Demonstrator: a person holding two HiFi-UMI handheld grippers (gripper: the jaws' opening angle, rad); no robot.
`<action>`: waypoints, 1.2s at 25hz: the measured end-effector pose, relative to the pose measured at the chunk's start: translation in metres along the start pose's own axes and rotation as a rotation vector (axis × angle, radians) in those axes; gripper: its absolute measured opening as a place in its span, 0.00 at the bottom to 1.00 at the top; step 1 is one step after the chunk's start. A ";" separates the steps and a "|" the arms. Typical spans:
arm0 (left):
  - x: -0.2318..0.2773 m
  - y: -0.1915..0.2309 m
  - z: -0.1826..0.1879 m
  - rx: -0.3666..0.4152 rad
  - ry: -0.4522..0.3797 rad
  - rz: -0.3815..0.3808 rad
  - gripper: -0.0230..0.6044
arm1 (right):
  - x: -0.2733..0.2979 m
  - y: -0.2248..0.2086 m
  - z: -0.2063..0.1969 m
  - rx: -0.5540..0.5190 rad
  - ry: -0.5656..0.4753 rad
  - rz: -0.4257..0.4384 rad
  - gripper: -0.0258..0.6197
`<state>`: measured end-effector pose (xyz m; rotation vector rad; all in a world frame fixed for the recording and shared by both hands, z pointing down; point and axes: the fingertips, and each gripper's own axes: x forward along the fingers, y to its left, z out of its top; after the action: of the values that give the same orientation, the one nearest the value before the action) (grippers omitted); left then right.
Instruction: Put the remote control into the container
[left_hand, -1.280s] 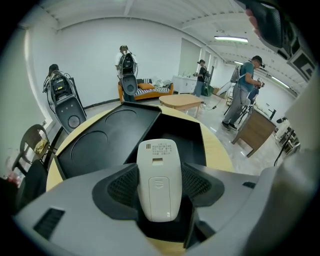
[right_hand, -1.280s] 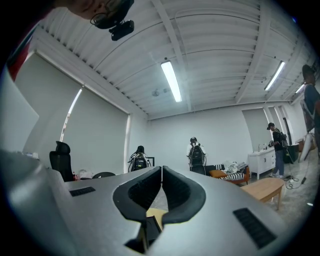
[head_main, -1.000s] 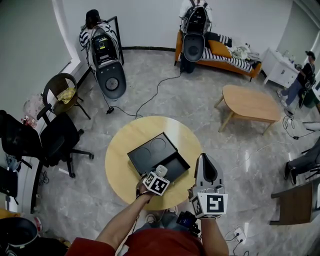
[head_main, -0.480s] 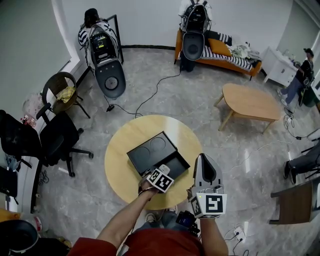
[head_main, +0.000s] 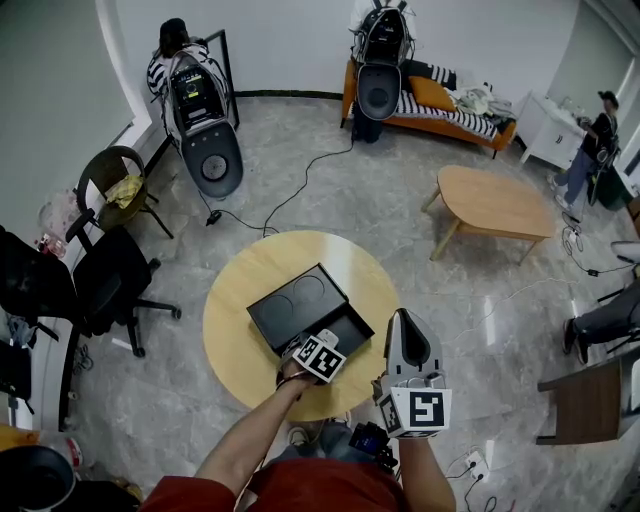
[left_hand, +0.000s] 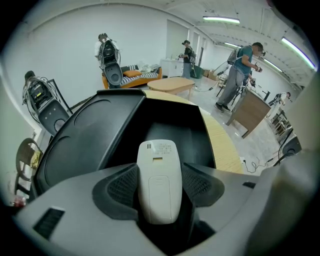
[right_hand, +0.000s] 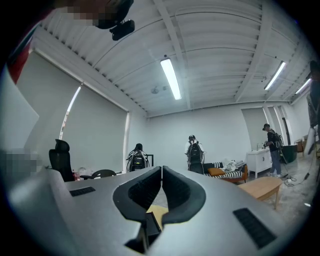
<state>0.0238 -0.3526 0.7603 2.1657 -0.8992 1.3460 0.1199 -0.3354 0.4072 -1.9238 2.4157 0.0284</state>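
Note:
My left gripper (left_hand: 160, 186) is shut on a white remote control (left_hand: 159, 165), which sticks out forward between the dark pads (left_hand: 122, 187). Just ahead and below lies the black container (left_hand: 172, 122), its open compartment facing up and its flat lid (left_hand: 92, 132) spread to the left. In the head view the left gripper (head_main: 303, 350) hovers at the near edge of the container (head_main: 295, 300) on the round wooden table (head_main: 235, 300). My right gripper (head_main: 402, 325) is shut and holds nothing, raised beside the table's right edge; its pads (right_hand: 145, 192) meet tip to tip.
A low wooden coffee table (head_main: 495, 205) stands to the right, black office chairs (head_main: 110, 275) to the left. Cables (head_main: 300, 190) trail over the marble floor. People stand near the sofa (head_main: 450, 110) and the far right wall.
My left gripper has edged forward with the remote, closer over the container's near edge. The right gripper has hardly moved.

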 end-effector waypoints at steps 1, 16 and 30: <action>0.001 0.000 0.001 -0.005 -0.001 -0.004 0.47 | 0.000 -0.001 0.000 -0.001 0.001 -0.001 0.08; 0.005 -0.002 -0.001 0.035 -0.020 0.011 0.47 | -0.002 0.002 0.001 -0.006 0.016 -0.001 0.08; 0.000 -0.005 0.004 0.006 -0.068 0.003 0.47 | -0.011 0.000 0.005 -0.005 0.007 -0.012 0.08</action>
<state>0.0294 -0.3518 0.7587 2.2277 -0.9247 1.2850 0.1223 -0.3247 0.4029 -1.9435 2.4104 0.0271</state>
